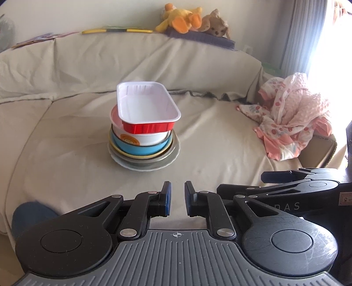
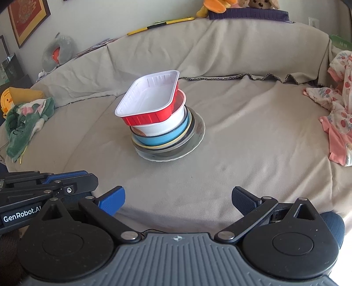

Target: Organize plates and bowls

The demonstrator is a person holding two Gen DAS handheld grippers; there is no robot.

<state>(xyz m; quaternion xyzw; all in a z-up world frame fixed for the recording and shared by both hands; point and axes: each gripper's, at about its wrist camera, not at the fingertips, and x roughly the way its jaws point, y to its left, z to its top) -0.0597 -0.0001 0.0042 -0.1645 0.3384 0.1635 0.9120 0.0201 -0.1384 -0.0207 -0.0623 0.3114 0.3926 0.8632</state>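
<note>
A stack of dishes stands on the beige-covered sofa seat. On top is a red rectangular tray (image 1: 147,105) with a white inside, tilted. Under it are a white bowl (image 1: 145,137), a blue bowl (image 1: 140,149) and a white plate (image 1: 145,166) at the bottom. The stack also shows in the right wrist view, with the tray (image 2: 151,96) and plate (image 2: 176,154). My left gripper (image 1: 177,198) is well short of the stack, nearly closed with a narrow gap and empty. My right gripper (image 2: 178,202) is wide open and empty, also short of the stack.
A pile of pink baby clothes (image 1: 292,114) lies at the right of the seat. A green cloth (image 2: 26,123) lies at the left. Stuffed toys (image 1: 187,19) sit on the sofa back. The left gripper shows in the right wrist view (image 2: 44,189).
</note>
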